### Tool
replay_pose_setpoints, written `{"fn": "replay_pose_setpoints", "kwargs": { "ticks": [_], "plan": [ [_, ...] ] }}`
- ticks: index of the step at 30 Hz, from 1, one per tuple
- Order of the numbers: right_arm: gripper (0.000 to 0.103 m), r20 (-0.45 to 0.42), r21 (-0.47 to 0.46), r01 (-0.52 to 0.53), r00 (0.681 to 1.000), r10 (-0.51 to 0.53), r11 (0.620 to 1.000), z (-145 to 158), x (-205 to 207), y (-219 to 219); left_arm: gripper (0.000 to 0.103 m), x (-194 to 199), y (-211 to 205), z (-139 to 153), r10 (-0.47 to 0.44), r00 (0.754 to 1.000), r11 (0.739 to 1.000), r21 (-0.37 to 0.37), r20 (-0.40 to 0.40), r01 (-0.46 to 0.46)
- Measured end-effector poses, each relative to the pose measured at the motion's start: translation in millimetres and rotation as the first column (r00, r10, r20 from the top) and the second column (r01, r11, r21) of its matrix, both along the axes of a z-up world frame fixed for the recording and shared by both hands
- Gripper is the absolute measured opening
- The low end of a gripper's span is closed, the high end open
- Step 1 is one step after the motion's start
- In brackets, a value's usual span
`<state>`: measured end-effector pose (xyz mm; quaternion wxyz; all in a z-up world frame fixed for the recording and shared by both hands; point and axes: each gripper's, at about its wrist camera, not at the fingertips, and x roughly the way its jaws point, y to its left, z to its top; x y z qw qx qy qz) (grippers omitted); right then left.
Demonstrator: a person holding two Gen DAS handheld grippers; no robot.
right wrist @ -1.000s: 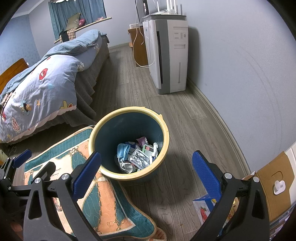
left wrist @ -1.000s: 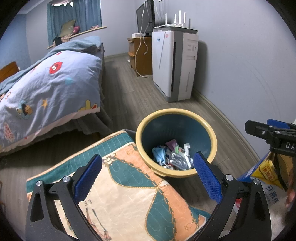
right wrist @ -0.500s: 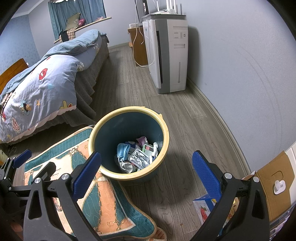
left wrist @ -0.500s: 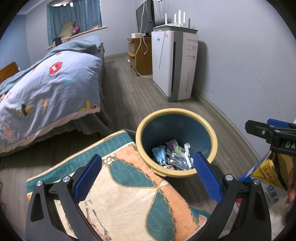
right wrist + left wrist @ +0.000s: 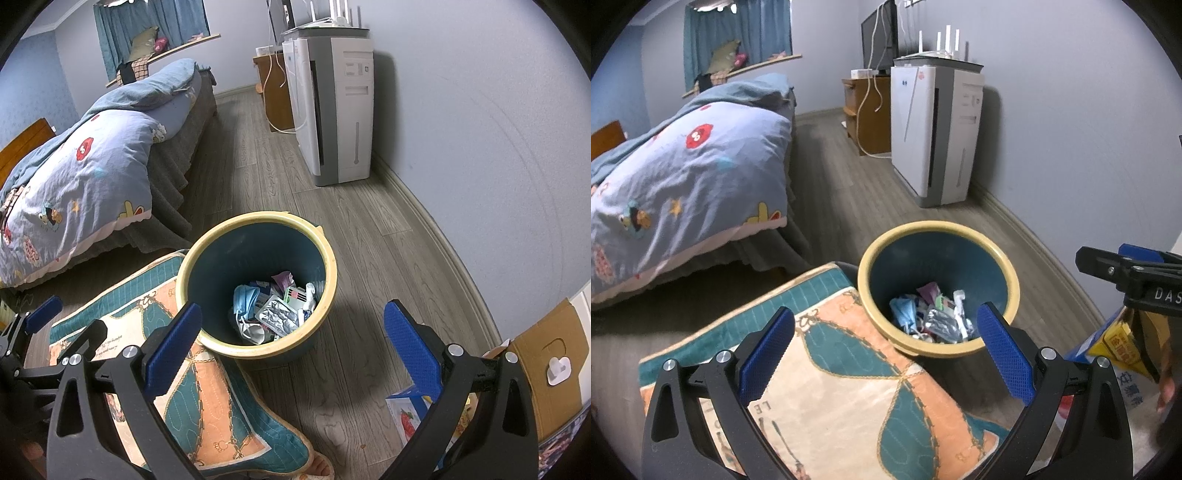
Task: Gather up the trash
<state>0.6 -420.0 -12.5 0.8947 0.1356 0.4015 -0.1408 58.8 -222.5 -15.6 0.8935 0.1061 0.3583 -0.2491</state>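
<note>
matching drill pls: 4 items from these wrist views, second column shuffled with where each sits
Items:
1. trash bin
2. crumpled wrappers
3. air purifier
4. patterned cushion

Places:
A. against the wall, past the bin
B. on the wood floor, rim touching the cushion
C. under the open left gripper
D. at the bottom of the bin

Pairs: 1-B, 2-D, 3-A, 4-C

One yellow-rimmed trash bin (image 5: 255,295) stands on the floor, holding a heap of trash (image 5: 275,312) too jumbled to count. One bed (image 5: 683,184), one patterned cushion (image 5: 831,387), one air purifier (image 5: 934,133), one router (image 5: 938,40) with four antennas, two grippers.
</note>
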Motion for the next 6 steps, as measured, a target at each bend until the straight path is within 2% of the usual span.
{"fn": "replay_pose_setpoints", "kwargs": {
  "ticks": [6],
  "plan": [
    [0.097,-0.026,0.011,0.024,0.999,-0.023,1.000,-1.9,0.7,4.9,0.098,2.0,7.5,1.3,0.014,1.000,1.000,0.021,-0.019,-0.014]
  ]
}}
